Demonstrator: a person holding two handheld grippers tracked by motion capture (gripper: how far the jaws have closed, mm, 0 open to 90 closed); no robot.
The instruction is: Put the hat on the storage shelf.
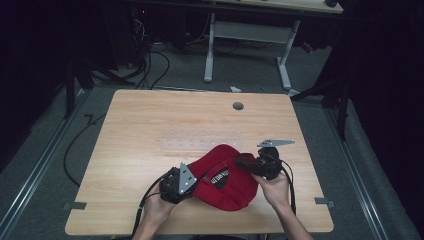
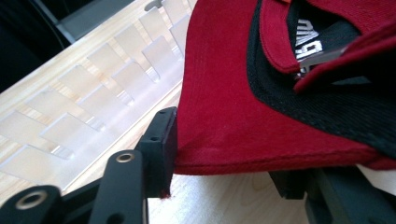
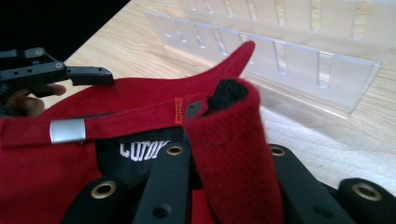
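cap: red baseball cap (image 1: 227, 186) lying upside down at the near middle of the wooden table (image 1: 140, 120), between both hands. Black lining and a white-lettered label show inside it.
left gripper: left gripper (image 2: 219, 154) sits at the cap's left edge. In its own view the red brim runs between the two black jaws; the left jaw is against the brim edge, the right jaw mostly under the fabric. Jaws about half open. Whether the pads actually press on the cloth can't be told from this angle, so the grip is unconfirmed.
right gripper: right gripper (image 3: 229, 154) is at the cap's right rear, jaws clamped on a fold of red fabric with black lining, which stands up between them in its own view. Firm hold.
strap: red back strap with a silver metal buckle (image 3: 67, 130) runs across the cap opening, just left of the pinched fold.
hands: left hand (image 1: 159, 207) and right hand (image 1: 276, 191) come in from the bottom edge of the high view, one on each gripper.
rack: clear acrylic slotted rack (image 3: 299, 56) lies on the table just behind the cap, apparently not touching it.
table hole: grey round grommet (image 1: 238, 106) near the far edge, well apart from the cap.
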